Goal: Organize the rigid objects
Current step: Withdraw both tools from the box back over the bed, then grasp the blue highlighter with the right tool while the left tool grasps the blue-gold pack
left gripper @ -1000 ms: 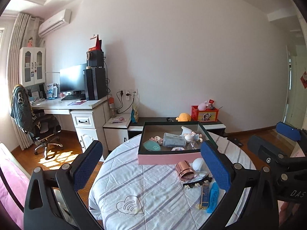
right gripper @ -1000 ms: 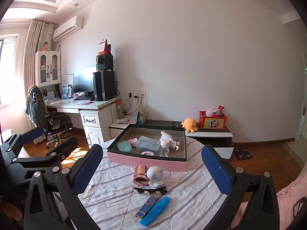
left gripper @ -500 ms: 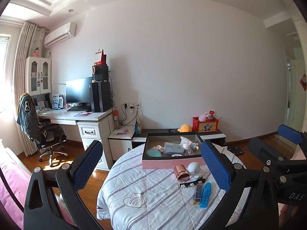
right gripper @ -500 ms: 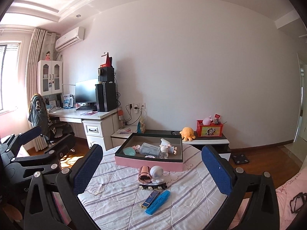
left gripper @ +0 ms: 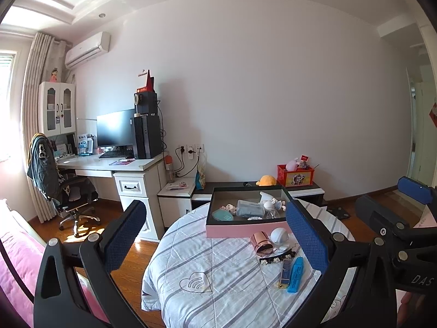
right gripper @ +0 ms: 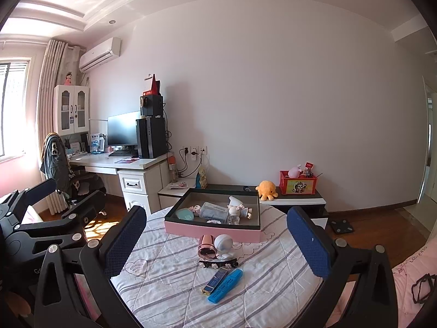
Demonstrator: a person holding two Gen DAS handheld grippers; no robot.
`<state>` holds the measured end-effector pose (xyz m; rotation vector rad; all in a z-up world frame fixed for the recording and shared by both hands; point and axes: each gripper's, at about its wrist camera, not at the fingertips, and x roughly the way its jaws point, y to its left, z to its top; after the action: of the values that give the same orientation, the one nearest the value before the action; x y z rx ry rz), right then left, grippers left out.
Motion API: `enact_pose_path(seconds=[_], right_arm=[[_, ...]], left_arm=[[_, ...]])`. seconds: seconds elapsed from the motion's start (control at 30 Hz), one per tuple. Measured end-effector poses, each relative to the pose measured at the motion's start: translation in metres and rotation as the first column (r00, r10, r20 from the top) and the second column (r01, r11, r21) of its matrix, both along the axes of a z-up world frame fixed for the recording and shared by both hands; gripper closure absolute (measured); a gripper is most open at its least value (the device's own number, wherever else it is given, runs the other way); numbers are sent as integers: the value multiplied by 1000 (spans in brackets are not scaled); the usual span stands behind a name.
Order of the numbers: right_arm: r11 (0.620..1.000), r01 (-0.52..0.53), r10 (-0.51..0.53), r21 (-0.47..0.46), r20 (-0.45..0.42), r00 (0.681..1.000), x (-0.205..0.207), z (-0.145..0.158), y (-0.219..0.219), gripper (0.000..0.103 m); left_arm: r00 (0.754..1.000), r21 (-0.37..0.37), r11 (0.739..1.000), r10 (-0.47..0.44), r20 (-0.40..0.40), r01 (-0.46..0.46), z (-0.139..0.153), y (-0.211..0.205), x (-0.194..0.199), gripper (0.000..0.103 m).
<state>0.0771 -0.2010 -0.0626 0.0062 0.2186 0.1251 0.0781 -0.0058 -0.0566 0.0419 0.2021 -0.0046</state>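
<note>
Tools: left tool [left gripper: 215, 235] and right tool [right gripper: 215, 237] spread, empty | pulled back from worktop [right gripper: 169, 278] | highlighter [right gripper: 225, 286] unsorted outside box [right gripper: 213, 231]

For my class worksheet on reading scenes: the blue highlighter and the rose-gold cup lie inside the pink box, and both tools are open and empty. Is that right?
Not quite. The blue highlighter and the rose-gold cup lie on the striped tablecloth in front of the pink box, not inside it, as the right wrist view shows. The rest stands: the left tool and the right tool are open and empty.
</note>
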Motion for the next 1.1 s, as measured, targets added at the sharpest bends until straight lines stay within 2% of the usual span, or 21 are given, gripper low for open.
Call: enact_pose_path(seconds=[0.23,0.33,0.47,0.57,0.7,0.83,0.93,1.1], right_arm=[[1000,9,-9,-6,-46,999,15,-13,-2,0],[1000,20,-21,-15,-88,996,26,-30,-3,0],[999,38,-40,-19,-162,986,48,-62,-5,0],[998,51,-55,-23,-258,965,70,-96,-8,0],[997,67,-71,-24,-366,928,95,-140,-10,0],[997,66,-74,-34,-443,894,110,-169,-12,0],[998,49,-58,-31,-471,880,118,-182,-10,0],[997,50,-70,-53,-532,844,133,-206,-15,0]], left_arm=[[998,-8,1000,-20,-55,20,-21,-2,18,0],[991,-15,999,-49,-126,48,-44,-3,35,0],[968,-12,997,-71,-239,70,-84,-6,60,0],[944,5,998,-61,-323,66,-114,-9,80,0],[916,14,998,-55,-398,66,-142,-8,99,0],[901,21,998,-48,-432,64,-159,-8,110,0],[892,23,998,-37,-450,53,-168,-7,117,0],[875,11,997,-66,-479,81,-177,-15,126,0]])
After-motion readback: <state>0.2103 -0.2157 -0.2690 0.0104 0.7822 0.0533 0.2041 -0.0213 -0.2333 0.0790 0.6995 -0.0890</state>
